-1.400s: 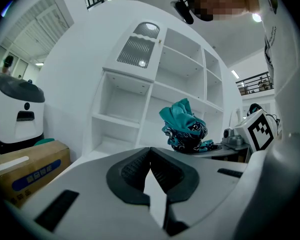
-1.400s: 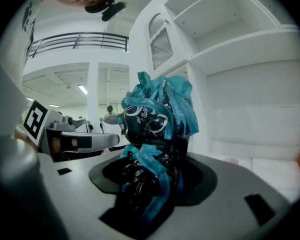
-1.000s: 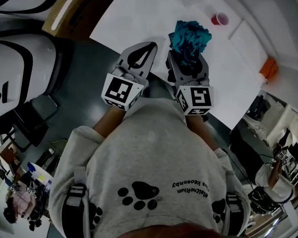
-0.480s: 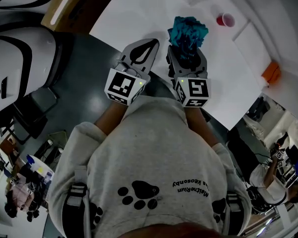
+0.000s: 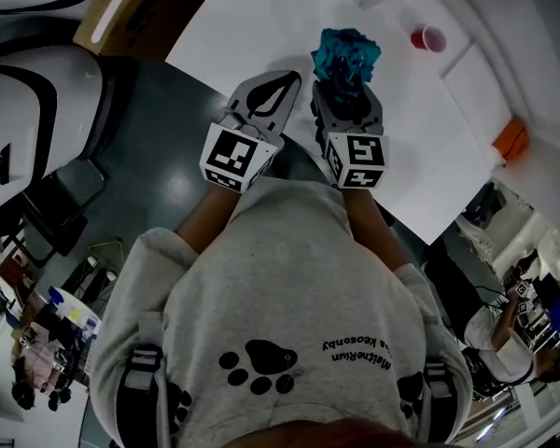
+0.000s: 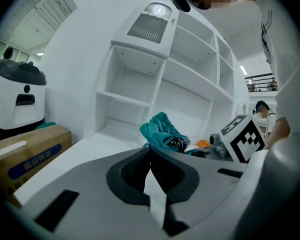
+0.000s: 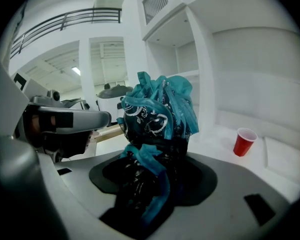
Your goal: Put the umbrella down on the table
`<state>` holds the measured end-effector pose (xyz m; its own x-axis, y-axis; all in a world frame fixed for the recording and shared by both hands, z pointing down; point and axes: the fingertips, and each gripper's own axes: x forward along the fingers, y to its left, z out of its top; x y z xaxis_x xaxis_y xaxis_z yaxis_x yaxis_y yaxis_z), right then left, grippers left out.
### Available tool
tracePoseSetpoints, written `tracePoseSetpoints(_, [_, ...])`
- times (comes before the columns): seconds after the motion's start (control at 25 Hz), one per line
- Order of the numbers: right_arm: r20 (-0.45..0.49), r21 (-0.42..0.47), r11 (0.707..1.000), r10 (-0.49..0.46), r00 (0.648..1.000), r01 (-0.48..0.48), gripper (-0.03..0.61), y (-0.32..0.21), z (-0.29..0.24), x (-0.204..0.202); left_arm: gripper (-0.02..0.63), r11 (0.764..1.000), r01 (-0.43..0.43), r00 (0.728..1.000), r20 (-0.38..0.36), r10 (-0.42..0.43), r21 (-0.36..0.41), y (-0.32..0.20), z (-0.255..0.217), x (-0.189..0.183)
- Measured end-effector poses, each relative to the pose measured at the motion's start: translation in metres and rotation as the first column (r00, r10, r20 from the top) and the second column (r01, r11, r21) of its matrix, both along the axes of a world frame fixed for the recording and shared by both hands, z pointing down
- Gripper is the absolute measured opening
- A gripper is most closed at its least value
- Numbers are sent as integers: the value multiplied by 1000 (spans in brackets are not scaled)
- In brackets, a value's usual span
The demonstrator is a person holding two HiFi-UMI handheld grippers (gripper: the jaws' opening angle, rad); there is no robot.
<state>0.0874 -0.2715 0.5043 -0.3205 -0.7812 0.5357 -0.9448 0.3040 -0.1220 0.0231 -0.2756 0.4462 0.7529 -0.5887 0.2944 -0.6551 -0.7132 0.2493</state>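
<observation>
A folded umbrella [image 5: 347, 56] with teal and dark patterned fabric stands up out of my right gripper [image 5: 343, 98], which is shut on the umbrella's lower part. In the right gripper view the umbrella [image 7: 157, 121] fills the middle, pinched between the jaws with a teal strap hanging down. My left gripper [image 5: 264, 103] is just left of it over the edge of the white table [image 5: 252, 26], shut with nothing in it. From the left gripper view the umbrella [image 6: 164, 133] shows to the right, beside the right gripper's marker cube [image 6: 242, 137].
A red cup [image 5: 427, 37] stands on the white table to the far right, also in the right gripper view [image 7: 244, 141]. A cardboard box [image 5: 112, 12] sits at the table's left end. An orange object [image 5: 509, 136] lies at the right edge. White shelves [image 6: 155, 99] rise behind.
Both grippers have shifted slightly up and forward over the table edge, and the umbrella has moved with the right one. The hold is unchanged.
</observation>
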Motion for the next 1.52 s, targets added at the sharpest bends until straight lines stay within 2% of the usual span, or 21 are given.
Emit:
tracePoseSetpoints(0.4, [-3,-127,992,-1,1000,1,265,-7,38,-1,18,1000,5,1000,-15,-5,-23,-10,7,-1])
tracePoseSetpoints(1.04, [-8,-298,954,-10,1000,7,265,-21,72,2,18,996,-1,1000,27,3,-86,-19,42,4])
tracePoseSetpoints(1.52, [-10,-379,925,-13,1000,8,265,-28,91,-4,18,993,-8,1000,23,10,-117,-28,55,2])
